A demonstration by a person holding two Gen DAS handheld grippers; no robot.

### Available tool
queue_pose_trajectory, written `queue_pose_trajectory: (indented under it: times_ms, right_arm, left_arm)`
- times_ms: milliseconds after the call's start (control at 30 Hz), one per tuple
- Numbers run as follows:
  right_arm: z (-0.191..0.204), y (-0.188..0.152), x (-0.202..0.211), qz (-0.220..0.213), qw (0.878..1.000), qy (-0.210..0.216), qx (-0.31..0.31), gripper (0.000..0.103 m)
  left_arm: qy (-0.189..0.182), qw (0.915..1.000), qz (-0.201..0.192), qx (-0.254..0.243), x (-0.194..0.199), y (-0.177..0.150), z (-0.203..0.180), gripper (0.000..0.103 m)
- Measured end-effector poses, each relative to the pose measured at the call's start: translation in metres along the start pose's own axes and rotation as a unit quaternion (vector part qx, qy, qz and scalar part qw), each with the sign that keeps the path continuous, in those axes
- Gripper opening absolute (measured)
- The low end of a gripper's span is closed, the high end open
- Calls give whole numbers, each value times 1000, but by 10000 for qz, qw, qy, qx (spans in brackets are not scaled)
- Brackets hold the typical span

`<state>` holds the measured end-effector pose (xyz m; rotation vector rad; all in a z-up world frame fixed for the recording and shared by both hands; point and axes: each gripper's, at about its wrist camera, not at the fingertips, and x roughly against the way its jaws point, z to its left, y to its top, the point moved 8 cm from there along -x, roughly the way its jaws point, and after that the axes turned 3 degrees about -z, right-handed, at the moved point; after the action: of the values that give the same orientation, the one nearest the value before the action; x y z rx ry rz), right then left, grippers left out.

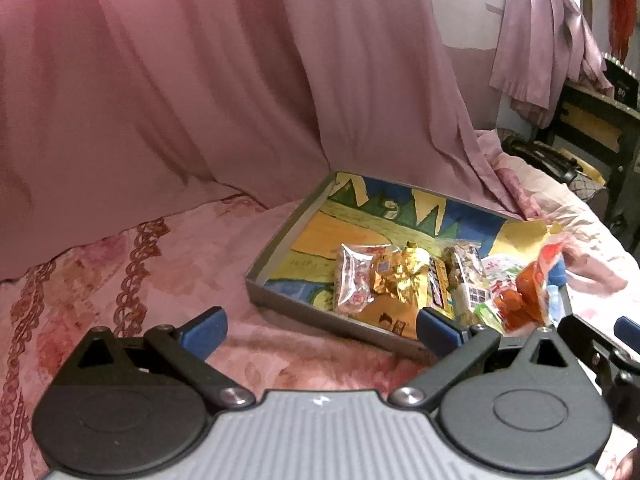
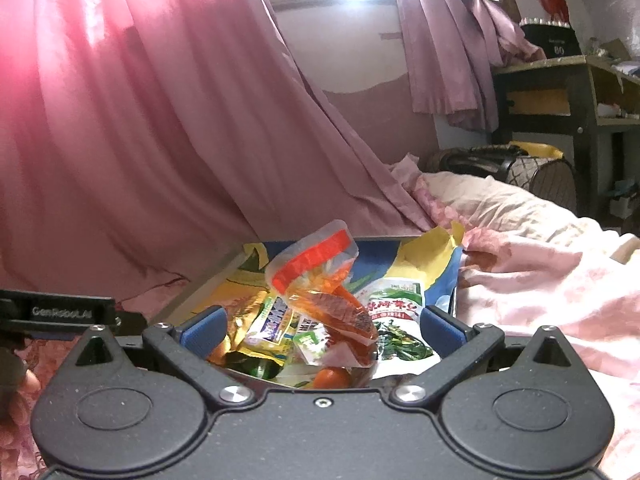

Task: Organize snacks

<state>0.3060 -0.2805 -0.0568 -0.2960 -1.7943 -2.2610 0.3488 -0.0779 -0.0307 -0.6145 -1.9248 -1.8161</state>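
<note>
A grey tray (image 1: 276,252) with a colourful paper lining lies on a pink bedspread. Snack packets are heaped at its near right end: a clear packet of red-and-white sweets (image 1: 354,280), a gold foil packet (image 1: 400,276), a green-and-white vegetable packet (image 2: 396,312) and an orange packet with a red strip (image 2: 328,308). The orange packet stands tilted on the heap. My right gripper (image 2: 324,326) is open wide just in front of it, and neither pad touches it. My left gripper (image 1: 322,330) is open and empty over the bedspread, at the tray's near left corner.
A pink curtain (image 1: 180,80) hangs behind the tray. The bedspread (image 2: 540,280) bunches up to the right. A dark wooden desk (image 2: 560,92) and a patterned bag (image 2: 532,172) stand at the far right. A hand (image 2: 24,384) holds the left gripper's body (image 2: 60,312).
</note>
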Motion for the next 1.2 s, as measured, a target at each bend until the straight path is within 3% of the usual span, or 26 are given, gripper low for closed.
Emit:
queue_pose_trajectory:
  times_ms: [500,1200]
  right_arm:
    - [19,-1,57,-232,9994,-243,30,102]
    - [67,-28,129,-419,9981,-433,85,102]
  left_arm:
    - [-170,9976,-666,-54,77,-29,22,102]
    - [-145,9948,-1001,92,131,-64,73,103]
